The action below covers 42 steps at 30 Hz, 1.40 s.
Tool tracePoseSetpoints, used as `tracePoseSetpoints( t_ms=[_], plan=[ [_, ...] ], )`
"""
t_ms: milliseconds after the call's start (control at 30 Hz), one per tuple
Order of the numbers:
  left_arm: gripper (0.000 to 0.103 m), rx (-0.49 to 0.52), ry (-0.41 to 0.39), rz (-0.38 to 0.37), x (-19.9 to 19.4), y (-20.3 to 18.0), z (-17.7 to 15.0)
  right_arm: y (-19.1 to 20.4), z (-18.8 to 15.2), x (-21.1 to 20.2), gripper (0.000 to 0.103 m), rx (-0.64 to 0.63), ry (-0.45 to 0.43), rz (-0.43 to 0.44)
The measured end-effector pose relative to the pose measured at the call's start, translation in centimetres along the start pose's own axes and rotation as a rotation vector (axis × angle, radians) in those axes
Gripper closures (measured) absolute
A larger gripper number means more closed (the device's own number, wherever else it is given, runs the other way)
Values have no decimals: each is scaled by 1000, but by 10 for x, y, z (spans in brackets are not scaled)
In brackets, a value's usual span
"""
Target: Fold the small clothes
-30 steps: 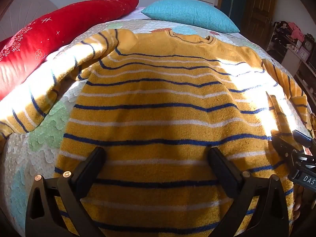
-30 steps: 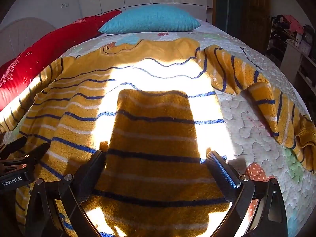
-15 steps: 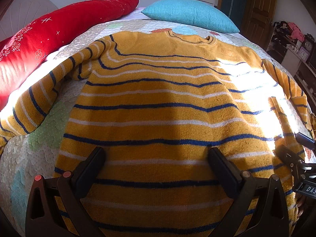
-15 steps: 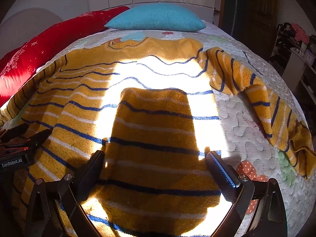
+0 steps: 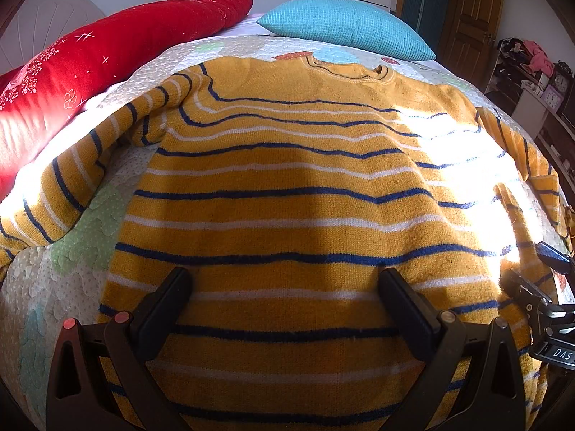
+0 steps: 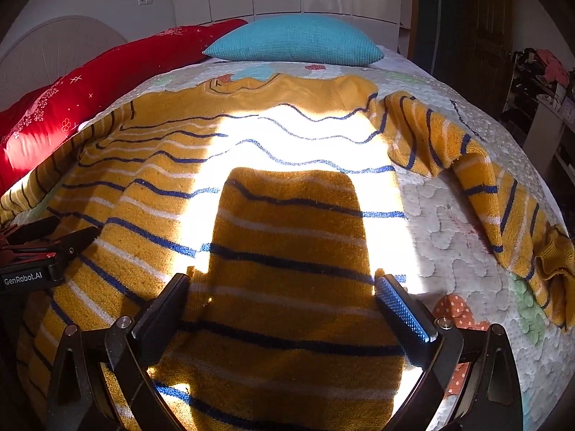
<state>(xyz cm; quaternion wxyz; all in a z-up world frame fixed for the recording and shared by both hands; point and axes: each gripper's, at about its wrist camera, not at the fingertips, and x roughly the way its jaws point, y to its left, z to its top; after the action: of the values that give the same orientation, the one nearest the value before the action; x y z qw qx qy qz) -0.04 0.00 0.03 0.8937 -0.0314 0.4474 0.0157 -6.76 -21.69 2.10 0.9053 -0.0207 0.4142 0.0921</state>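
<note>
Sweater: my yellow striped sweater [image 5: 287,194] lies spread flat on the bed quilt [image 6: 449,215], neckline toward the blue pillow [image 5: 345,28], ready for a first fold.
Sleeves: both lie out to the sides.
Left gripper [image 5: 284,301]: jaws wide apart, holding nothing, above the hem.
Right gripper [image 6: 284,301]: equally wide, empty, over the hem's right part.
Purpose: probably to lift the bottom corners together.

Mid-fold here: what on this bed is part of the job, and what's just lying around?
Job: yellow knitted sweater with blue and white stripes, left gripper, right gripper, both open.

Lying about: long red cushion, teal textured pillow, patterned quilted bedspread, cluttered shelf.
</note>
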Motion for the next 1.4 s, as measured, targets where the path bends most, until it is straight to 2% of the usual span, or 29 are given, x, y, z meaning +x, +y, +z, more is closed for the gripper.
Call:
tracePoseSetpoints(
  t_ms=[233,1400],
  plan=[
    [0,0,0,0,0,0,0,-20,13,20,0,-24,-4,15],
    [0,0,0,0,0,0,0,-25,14,33,0,-29,-2,14]
  ],
)
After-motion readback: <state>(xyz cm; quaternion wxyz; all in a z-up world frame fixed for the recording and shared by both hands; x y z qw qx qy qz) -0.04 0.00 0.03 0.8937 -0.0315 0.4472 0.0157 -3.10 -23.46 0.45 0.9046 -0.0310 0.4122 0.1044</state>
